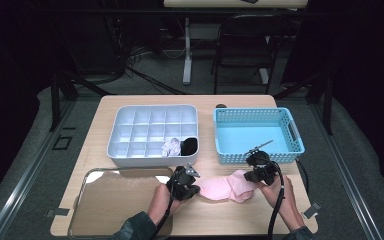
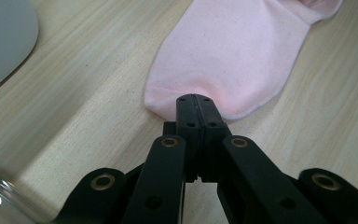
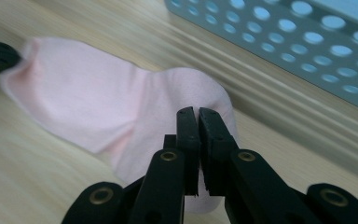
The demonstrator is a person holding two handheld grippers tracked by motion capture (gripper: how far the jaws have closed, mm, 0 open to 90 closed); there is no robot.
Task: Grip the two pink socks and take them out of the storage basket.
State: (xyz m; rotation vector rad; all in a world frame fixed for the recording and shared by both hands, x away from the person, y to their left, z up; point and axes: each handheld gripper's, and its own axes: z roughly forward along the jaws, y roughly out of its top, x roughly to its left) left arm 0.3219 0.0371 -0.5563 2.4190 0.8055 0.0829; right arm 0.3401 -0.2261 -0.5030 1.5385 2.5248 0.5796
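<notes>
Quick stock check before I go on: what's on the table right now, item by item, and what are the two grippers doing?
Pink sock: one, pink, flat on table's near edge.
Divided organiser tray: one, white, centre-left; holds a rolled whitish sock and a rolled black sock.
Basket: one, light blue, perforated, right.
Flat tray: one, shiny, near left.
Table: one, light wood.
Left gripper: black, shut on pink sock's end.
Right gripper: black, shut on pink sock's other end.

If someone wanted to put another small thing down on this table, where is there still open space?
Bare wood shows along the near edge, under the pink sock stretched flat between the left gripper and right gripper. The blue perforated plastic basket looks empty inside. The white divided organiser tray has many free cells. The mirrored metal tray fills the near-left corner.
</notes>
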